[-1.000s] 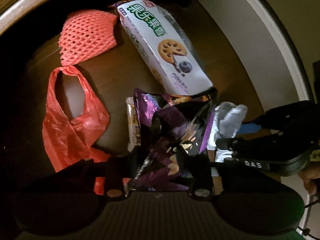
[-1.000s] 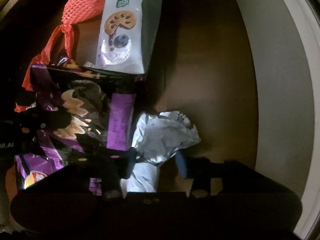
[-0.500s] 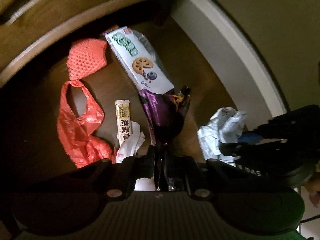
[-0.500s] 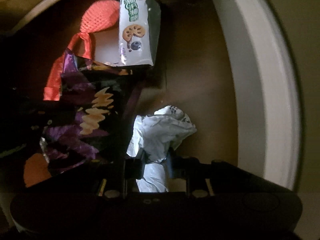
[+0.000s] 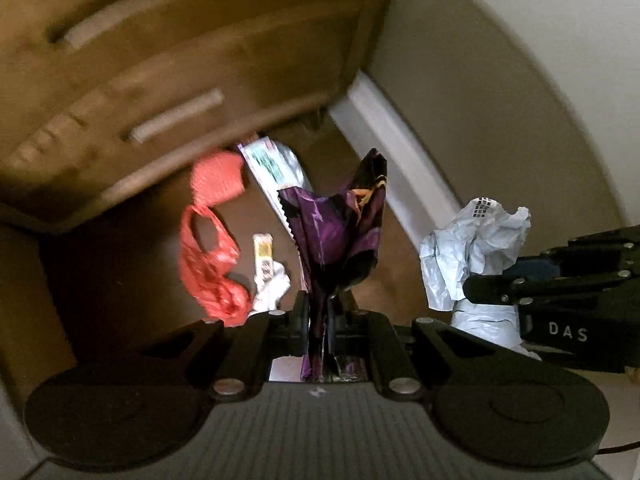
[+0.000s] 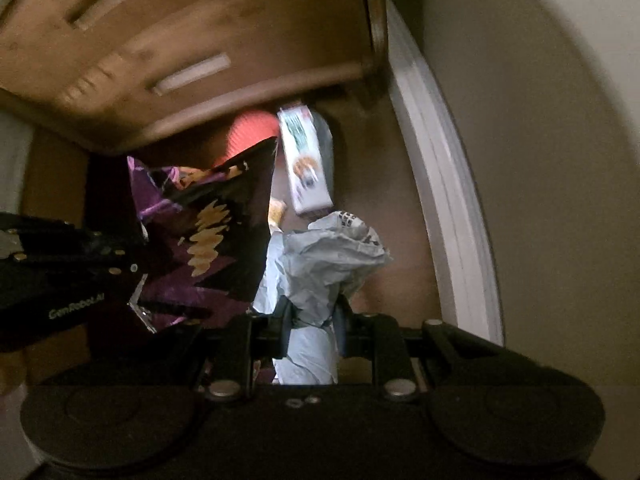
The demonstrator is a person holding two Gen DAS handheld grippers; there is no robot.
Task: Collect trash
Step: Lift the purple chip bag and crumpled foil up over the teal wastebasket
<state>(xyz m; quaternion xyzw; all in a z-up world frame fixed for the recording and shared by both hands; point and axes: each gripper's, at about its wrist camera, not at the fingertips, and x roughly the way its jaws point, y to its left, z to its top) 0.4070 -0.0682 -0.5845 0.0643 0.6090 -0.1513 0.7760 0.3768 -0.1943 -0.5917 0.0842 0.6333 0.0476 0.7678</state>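
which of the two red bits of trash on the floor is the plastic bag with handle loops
The red plastic bag, the nearer one beside the small sachet; the red foam net behind it is a meshed pad.

The right tool (image 6: 310, 322) clamps a crumpled pale paper wad (image 6: 320, 264), which billows above its two fingers. Just left of the wad hangs a purple snack bag (image 6: 208, 240), pinched by the left tool (image 6: 120, 268) coming in from the left edge. Beyond the wad, down on the brown floor (image 6: 384, 208), lies a white biscuit packet (image 6: 306, 164), and left of that packet a red foam net (image 6: 250, 136) peeks out behind the purple bag. A wooden cabinet (image 6: 192, 48) stands above them, and a white baseboard (image 6: 444, 184) runs right of the wad.
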